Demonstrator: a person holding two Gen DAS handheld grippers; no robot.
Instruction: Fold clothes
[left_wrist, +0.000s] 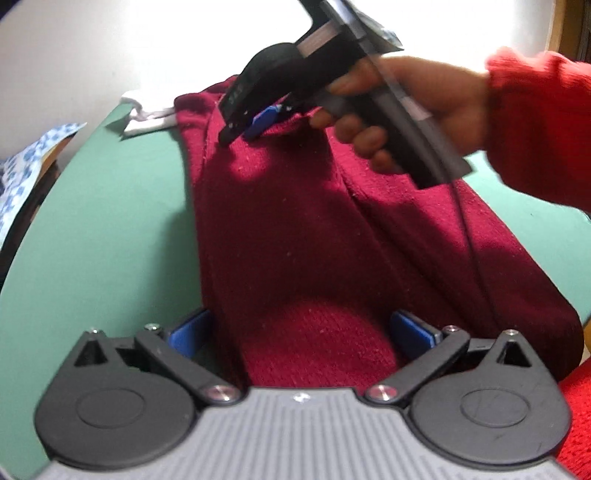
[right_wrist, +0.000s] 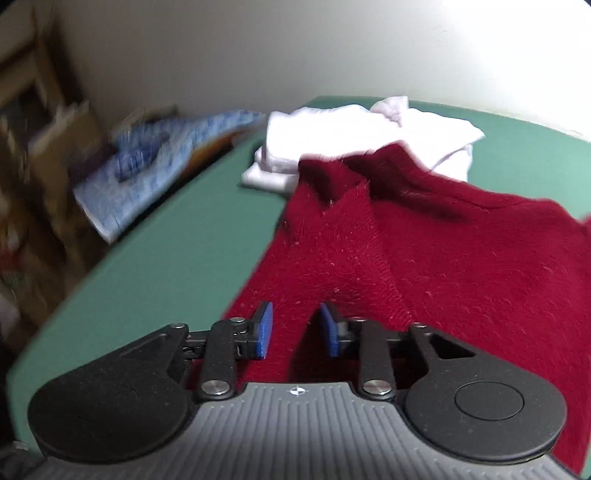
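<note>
One dark red knitted garment (left_wrist: 295, 229) lies lengthwise on the green table (left_wrist: 110, 240), narrowed into a long strip, apparently so it can be folded end to end, with white folded clothes (right_wrist: 332, 136) just past its far end. At its near end the left gripper (left_wrist: 299, 332) stands wide open astride the knit without pinching it. At the far end the right gripper (right_wrist: 295, 328), held in a red-sleeved hand (left_wrist: 406, 107) and angled down, has its jaws narrowed over the cloth; whether they grip I cannot tell.

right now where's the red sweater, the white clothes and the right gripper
red sweater (right_wrist: 443, 258), right wrist view, on its flat knit body
white clothes (right_wrist: 332, 129), right wrist view, on the top fold of the pile
right gripper (left_wrist: 240, 131), left wrist view, between its fingertips
</note>
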